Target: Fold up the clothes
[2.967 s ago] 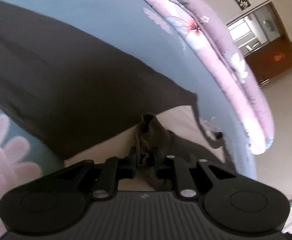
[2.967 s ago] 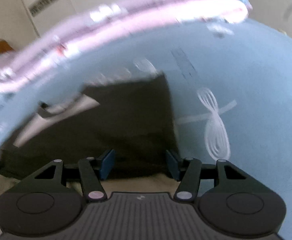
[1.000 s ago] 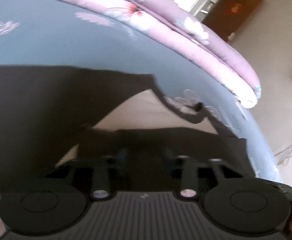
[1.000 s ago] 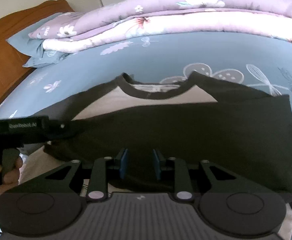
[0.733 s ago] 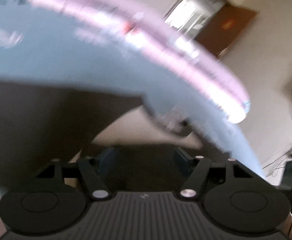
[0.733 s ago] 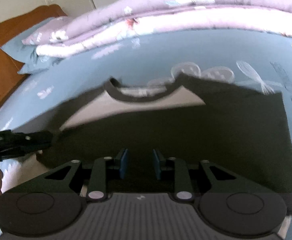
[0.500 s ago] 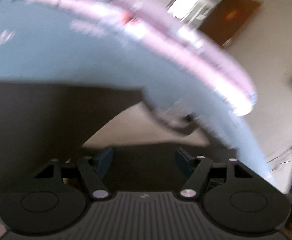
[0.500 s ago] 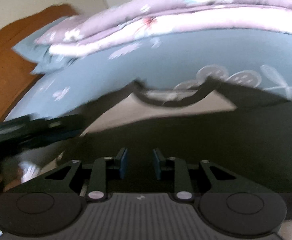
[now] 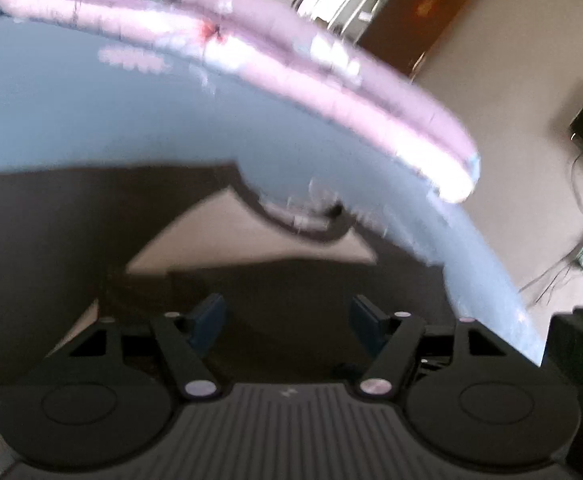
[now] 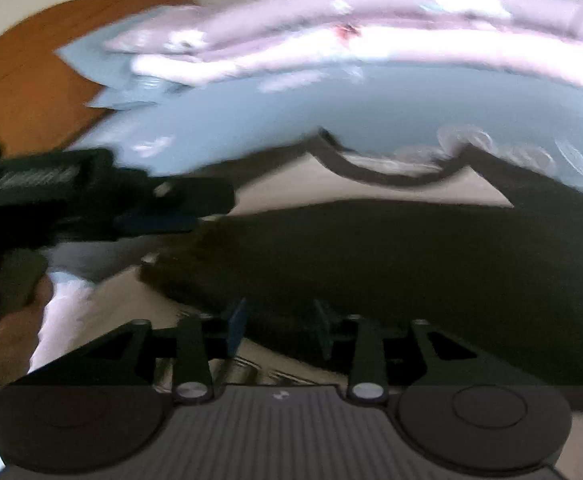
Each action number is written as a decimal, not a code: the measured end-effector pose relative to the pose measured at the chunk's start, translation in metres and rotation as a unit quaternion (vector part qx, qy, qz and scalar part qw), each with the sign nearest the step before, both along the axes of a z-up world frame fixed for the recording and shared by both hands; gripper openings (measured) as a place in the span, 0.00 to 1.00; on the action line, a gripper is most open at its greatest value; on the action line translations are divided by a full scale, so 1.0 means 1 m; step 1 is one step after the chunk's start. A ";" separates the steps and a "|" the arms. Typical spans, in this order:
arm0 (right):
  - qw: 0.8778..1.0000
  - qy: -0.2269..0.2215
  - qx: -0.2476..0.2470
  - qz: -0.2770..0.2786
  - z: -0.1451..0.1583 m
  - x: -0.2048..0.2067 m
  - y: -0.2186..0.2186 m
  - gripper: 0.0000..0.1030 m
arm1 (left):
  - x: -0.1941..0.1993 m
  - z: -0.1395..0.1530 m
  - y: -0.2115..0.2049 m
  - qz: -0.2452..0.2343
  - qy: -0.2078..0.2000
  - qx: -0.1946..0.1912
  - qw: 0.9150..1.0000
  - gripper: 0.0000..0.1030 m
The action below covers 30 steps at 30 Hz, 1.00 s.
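Seen from the left wrist, the left gripper [image 9: 287,316] has its jaws spread wide, with nothing pinched between the blue pads [image 9: 207,318]; they opened within the last second. Beneath and ahead of them lies the shirt [image 9: 291,284], dark with a pale chest panel, spread flat on the blue bedsheet [image 9: 151,120], its lower part folded up so that a dark band crosses the pale panel below the collar [image 9: 303,228]. A rolled pink quilt [image 9: 331,80] runs along the far side of the bed, and a brown door [image 9: 423,12] stands in the room beyond; the picture is blurred. Seen from the right wrist, the right gripper [image 10: 279,330] has its jaws partly apart, having just been widening, and the folded dark edge of the shirt [image 10: 391,256] lies between and under the pads, which do not look pressed on it, though blur leaves that uncertain. The collar [image 10: 391,176] faces the quilt [image 10: 371,40]. At the left edge the left gripper [image 10: 163,208] reaches over the shirt's side, with a hand [image 10: 7,320] below it. A wooden headboard [image 10: 39,80] and a blue pillow [image 10: 111,68] sit in the far corner.
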State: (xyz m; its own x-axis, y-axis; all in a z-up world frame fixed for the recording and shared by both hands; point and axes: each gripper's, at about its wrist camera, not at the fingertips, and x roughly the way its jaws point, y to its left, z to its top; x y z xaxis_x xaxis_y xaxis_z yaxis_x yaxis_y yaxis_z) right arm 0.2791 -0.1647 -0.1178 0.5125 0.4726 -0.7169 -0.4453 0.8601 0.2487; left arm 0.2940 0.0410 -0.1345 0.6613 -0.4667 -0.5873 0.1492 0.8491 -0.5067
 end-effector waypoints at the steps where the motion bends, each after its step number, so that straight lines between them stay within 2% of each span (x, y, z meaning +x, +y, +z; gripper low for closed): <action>1: 1.000 0.011 0.002 0.005 -0.004 -0.001 -0.002 0.42 | 0.002 -0.009 -0.002 -0.001 0.026 0.014 1.000 0.68; 2: 1.000 0.017 0.003 0.011 -0.005 -0.003 -0.005 0.41 | 0.004 -0.018 -0.004 -0.002 0.053 0.028 0.998 0.65; 4: 0.999 0.026 0.016 0.014 0.003 -0.009 -0.014 0.41 | -0.003 -0.019 -0.006 -0.010 0.035 0.038 0.999 0.66; 6: 0.999 0.007 0.039 -0.006 0.018 -0.017 -0.036 0.41 | -0.007 -0.011 -0.008 -0.013 0.033 0.041 0.999 0.66; 9: 0.996 -0.026 0.029 -0.075 0.034 -0.021 -0.076 0.41 | -0.011 0.003 -0.016 -0.028 0.001 0.033 0.999 0.69; 11: 0.990 -0.030 0.018 -0.135 0.033 -0.018 -0.106 0.41 | -0.011 0.005 -0.024 -0.038 -0.009 0.041 0.998 0.69; 13: 0.982 -0.017 0.010 -0.186 0.024 -0.011 -0.132 0.41 | -0.010 -0.002 -0.029 -0.043 -0.003 0.046 0.998 0.69; 15: 0.974 0.002 0.010 -0.226 0.012 -0.009 -0.153 0.41 | -0.005 -0.015 -0.029 -0.037 0.025 0.057 0.997 0.68; 16: 0.972 0.015 0.012 -0.233 0.006 -0.009 -0.160 0.41 | -0.002 -0.021 -0.029 -0.034 0.038 0.063 0.997 0.69; 17: 0.972 0.025 0.017 -0.234 0.001 -0.009 -0.166 0.41 | -0.006 -0.023 -0.027 -0.037 0.025 0.061 0.997 0.70; 19: 0.971 0.027 0.028 -0.234 0.001 -0.012 -0.170 0.41 | -0.008 -0.018 -0.026 -0.033 0.033 0.055 0.997 0.68; 20: 0.972 0.019 0.035 -0.233 0.005 -0.015 -0.172 0.41 | -0.008 -0.015 -0.026 -0.030 0.037 0.051 0.998 0.68; 22: 0.971 -0.016 0.049 -0.235 0.018 -0.022 -0.173 0.41 | -0.009 -0.008 -0.027 -0.033 0.020 0.050 0.998 0.70; 24: 0.966 -0.023 0.044 -0.253 0.023 -0.020 -0.177 0.46 | -0.008 -0.005 -0.029 -0.033 0.012 0.053 0.998 0.70; 27: 0.961 0.015 0.033 -0.274 0.010 -0.009 -0.188 0.45 | -0.003 -0.018 -0.029 -0.023 0.053 0.055 0.997 0.70; 30: 0.959 0.024 0.035 -0.281 0.006 -0.013 -0.195 0.44 | -0.009 -0.018 -0.029 -0.024 0.045 0.062 0.997 0.70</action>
State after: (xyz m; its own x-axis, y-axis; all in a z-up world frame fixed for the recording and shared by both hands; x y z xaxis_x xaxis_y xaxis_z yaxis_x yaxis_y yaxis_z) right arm 0.2661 -0.3596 -0.1118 0.6681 0.1779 -0.7225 0.0976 0.9416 0.3222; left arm 0.2851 0.0124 -0.1522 0.5811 -0.4177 -0.6985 0.1500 0.8985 -0.4125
